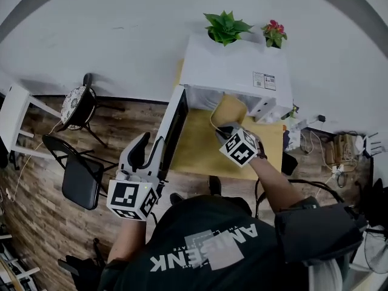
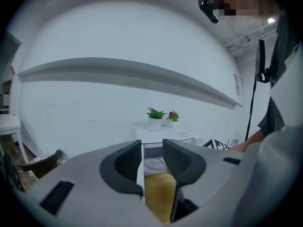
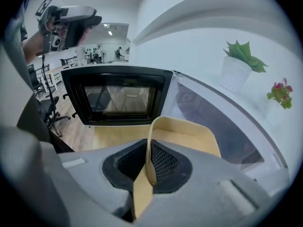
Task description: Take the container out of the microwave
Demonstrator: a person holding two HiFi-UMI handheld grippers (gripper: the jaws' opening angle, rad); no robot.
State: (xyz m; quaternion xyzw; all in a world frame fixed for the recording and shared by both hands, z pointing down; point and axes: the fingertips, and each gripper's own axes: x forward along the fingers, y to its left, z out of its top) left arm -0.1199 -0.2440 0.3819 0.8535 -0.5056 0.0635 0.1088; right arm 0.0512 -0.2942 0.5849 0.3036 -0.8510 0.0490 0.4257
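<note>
A pale yellow container (image 1: 229, 110) hangs just in front of the open white microwave (image 1: 236, 71), above the wooden table (image 1: 194, 150). My right gripper (image 1: 225, 131) is shut on its near rim; in the right gripper view that rim (image 3: 147, 148) is pinched between the pads and the container (image 3: 189, 136) tilts up before the microwave cavity (image 3: 222, 122). The microwave door (image 1: 176, 123) stands swung out to the left. My left gripper (image 1: 148, 150) is at the door's outer edge. The thin white door edge (image 2: 139, 167) lies against one pad, and the other pad stands apart from it.
A green plant (image 1: 225, 28) and a red-flowered plant (image 1: 274, 33) sit on top of the microwave. Two chairs (image 1: 79, 105) (image 1: 80, 179) and a white table (image 1: 15, 117) stand on the floor at the left. Cables and plugs (image 1: 339, 144) lie at the right.
</note>
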